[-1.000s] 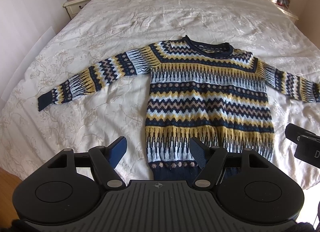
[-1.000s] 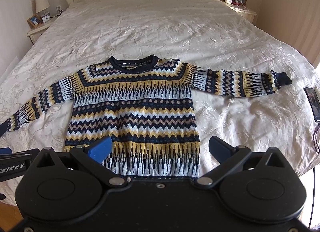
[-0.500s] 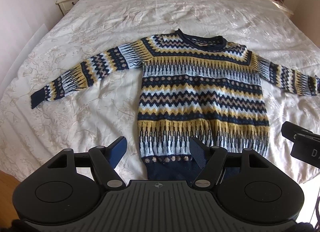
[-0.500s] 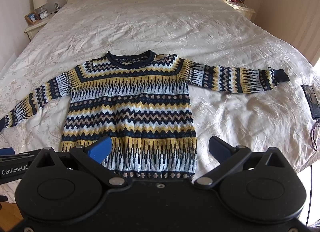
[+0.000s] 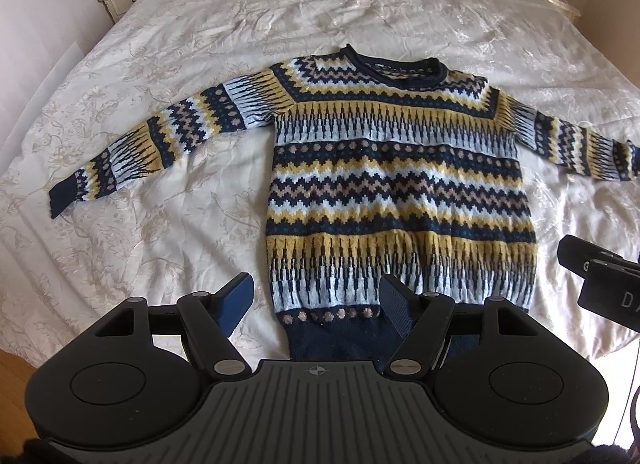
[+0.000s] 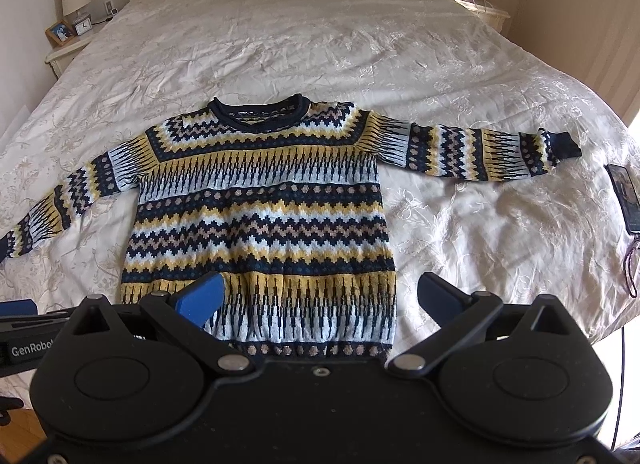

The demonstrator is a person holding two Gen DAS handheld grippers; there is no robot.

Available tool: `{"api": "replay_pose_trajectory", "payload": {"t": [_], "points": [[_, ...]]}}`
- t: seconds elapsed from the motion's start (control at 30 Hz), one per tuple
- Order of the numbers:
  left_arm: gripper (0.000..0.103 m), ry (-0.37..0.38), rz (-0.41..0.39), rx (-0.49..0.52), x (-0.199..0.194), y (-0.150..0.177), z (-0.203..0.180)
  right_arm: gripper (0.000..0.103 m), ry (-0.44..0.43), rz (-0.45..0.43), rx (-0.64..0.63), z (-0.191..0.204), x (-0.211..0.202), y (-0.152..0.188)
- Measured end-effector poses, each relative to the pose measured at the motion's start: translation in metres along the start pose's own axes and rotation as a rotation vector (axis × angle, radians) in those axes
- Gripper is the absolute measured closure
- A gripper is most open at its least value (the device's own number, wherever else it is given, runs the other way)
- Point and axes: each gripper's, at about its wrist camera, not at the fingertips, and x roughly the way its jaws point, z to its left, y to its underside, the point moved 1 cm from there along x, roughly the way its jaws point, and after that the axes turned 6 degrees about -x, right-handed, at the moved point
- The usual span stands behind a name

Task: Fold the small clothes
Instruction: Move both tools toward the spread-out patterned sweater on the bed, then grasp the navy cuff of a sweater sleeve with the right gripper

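Observation:
A knitted sweater (image 5: 400,184) with navy, yellow, white and tan zigzag bands lies flat, front up, on the bed, both sleeves spread out sideways. It also shows in the right wrist view (image 6: 260,208). My left gripper (image 5: 316,296) is open and empty, hovering above the hem's left corner. My right gripper (image 6: 320,296) is open and empty, above the hem's right corner. The navy hem band (image 5: 340,336) is partly hidden behind the left gripper's body.
The bed (image 6: 320,32) has a cream floral quilt. A phone with a cord (image 6: 626,196) lies near the bed's right edge. Nightstands with lamps and frames stand at the left (image 6: 68,36) and right (image 6: 476,0) of the headboard. Wooden floor (image 5: 12,376) shows below the bed's front edge.
Both grippers have moved forward over the bed, so the sweater sits lower and closer in both views. Both jaws stay open. The sweater has not moved.

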Motion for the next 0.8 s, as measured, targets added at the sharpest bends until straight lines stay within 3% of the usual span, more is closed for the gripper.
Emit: {"api": "replay_pose_trajectory", "payload": {"t": [0.43,0.57,0.67,0.8], "points": [[0.035,0.032,0.011,0.057,0.024,-0.02,-0.001,0.001,0.026,0.04,0.033,0.007,0.024,-0.014],[0.036,0.005,0.046,0.106,0.039,-0.023,-0.005,0.001,0.056,0.041,0.052,0.006,0.032,-0.018],[0.04,0.035,0.078,0.121,0.049,-0.027,-0.004,0.001,0.095,0.044,0.053,0.003,0.039,-0.021],[0.04,0.037,0.107,0.127,0.061,-0.036,-0.007,0.001,0.076,0.05,0.093,-0.011,0.051,-0.023]]}}
